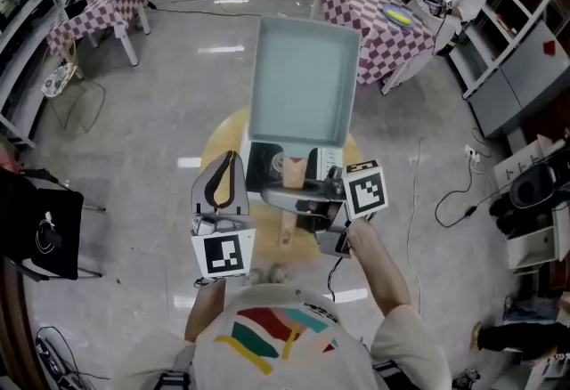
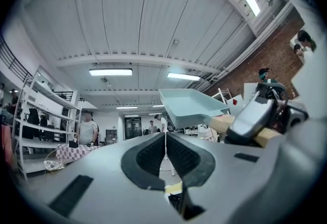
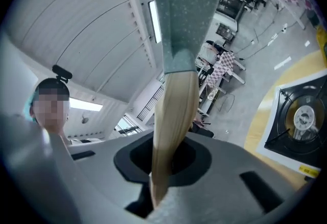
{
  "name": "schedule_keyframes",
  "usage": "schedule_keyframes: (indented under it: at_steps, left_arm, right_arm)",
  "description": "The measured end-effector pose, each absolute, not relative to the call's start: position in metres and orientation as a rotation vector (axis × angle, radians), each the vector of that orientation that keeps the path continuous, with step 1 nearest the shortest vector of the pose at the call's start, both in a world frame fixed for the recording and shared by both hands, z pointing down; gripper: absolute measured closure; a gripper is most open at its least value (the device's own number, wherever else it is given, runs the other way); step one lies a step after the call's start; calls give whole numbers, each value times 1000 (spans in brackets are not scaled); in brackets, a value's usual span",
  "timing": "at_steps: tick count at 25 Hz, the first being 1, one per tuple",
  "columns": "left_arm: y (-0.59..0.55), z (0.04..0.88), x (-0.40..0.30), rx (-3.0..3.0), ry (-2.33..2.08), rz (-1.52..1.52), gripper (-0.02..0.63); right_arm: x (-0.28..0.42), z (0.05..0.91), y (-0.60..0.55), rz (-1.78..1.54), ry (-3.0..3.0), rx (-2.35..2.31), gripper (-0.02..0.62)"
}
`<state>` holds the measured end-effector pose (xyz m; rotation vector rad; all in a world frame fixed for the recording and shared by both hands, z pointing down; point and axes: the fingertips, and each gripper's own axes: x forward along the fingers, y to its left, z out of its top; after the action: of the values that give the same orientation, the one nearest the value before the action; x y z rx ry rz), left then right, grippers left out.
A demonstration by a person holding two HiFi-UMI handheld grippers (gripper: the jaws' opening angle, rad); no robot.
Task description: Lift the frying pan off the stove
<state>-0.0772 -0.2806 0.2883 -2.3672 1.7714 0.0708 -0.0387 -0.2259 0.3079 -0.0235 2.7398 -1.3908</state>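
Observation:
The square teal frying pan (image 1: 301,81) hangs in the air above the stove (image 1: 264,167), tilted up away from me. Its pale wooden handle (image 1: 287,232) runs back toward me. My right gripper (image 1: 298,201) is shut on that handle from the right. In the right gripper view the handle (image 3: 173,110) rises from between the jaws to the pan (image 3: 186,8), and the stove (image 3: 301,115) lies far below. My left gripper (image 1: 227,161) is held up to the left of the pan, shut and holding nothing; its pads (image 2: 153,155) meet. From there the pan (image 2: 191,108) shows to the right.
The stove stands on a round yellow table (image 1: 223,134). Checkered tables (image 1: 374,14) (image 1: 98,10) stand beyond, with people beside them. Shelving lines both sides, and cables (image 1: 445,201) trail over the floor at the right. A dark chair (image 1: 36,223) is at the left.

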Motion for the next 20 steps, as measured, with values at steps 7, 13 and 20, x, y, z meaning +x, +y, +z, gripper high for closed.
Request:
schedule_keyframes:
  at_steps: [7, 13, 20]
  left_arm:
    - [-269, 274, -80, -2353, 1752, 114, 600]
    - [-267, 266, -76, -2348, 1738, 135, 600]
    - [-261, 259, -73, -2373, 1723, 172, 600]
  right_arm:
    - [-40, 294, -191, -1182, 2874, -91, 578]
    - [-34, 287, -178, -1094, 2924, -94, 578]
    - [-35, 283, -168, -1091, 2916, -72, 578]
